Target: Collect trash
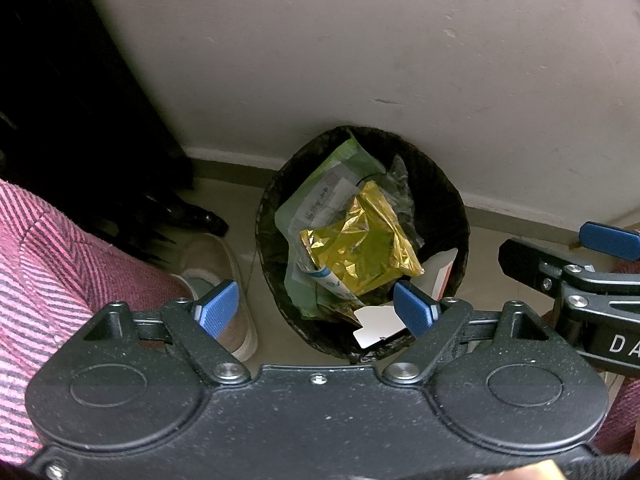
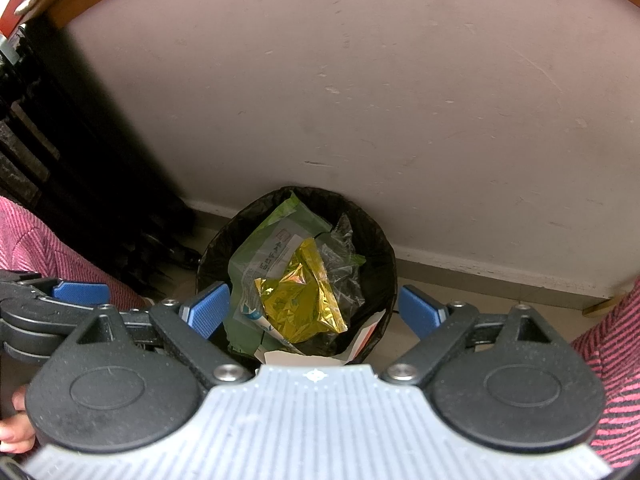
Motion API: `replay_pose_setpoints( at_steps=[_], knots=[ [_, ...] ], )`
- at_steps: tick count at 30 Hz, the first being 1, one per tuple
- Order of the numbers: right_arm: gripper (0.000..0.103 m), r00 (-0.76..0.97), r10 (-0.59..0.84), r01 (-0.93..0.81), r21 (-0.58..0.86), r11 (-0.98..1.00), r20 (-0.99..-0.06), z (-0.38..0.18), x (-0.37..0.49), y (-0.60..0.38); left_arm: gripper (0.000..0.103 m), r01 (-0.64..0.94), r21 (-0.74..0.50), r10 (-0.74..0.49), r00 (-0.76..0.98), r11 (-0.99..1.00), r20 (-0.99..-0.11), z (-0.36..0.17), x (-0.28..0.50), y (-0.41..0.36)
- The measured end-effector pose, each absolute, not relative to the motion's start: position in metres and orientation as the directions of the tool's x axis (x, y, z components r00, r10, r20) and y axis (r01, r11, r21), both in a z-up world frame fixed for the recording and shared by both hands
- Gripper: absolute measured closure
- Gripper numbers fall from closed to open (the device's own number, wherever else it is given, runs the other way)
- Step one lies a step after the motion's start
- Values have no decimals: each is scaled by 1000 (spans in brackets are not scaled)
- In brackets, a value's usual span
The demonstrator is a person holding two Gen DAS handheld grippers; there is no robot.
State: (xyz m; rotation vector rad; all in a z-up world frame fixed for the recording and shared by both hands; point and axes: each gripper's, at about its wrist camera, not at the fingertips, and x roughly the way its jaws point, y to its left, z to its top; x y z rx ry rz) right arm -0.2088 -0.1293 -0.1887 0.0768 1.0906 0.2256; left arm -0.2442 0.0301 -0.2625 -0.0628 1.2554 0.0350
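Left gripper (image 1: 316,310) spread wide, empty, lower centre. Right gripper (image 2: 316,312) likewise spread, nothing pinched. Bin (image 2: 372,236) mid-frame, gold wrapper (image 2: 300,300) on top.

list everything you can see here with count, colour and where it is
round bin with black liner: one, black, on the floor against the wall
crinkled gold foil wrapper: one, gold, on top of the bin's contents
green plastic bag with a white label: one, green, under the foil
white card scrap: one, white, at the bin's near rim
slip-on shoe: one, tan, floor left of the bin
wall: pale, behind the bin
striped clothing: pink and dark, left edge
left gripper: blue pads, open, above the bin
right gripper: blue pads, open, above the bin
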Motion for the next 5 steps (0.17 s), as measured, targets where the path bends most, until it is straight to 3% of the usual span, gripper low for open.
replay_pose_setpoints(
  at_steps=[5],
  knots=[
    [7, 442, 219, -144, 173, 974, -870, -189, -209, -129, 19, -63, -27, -6, 311, 998, -950, -261, -246, 29]
  ],
)
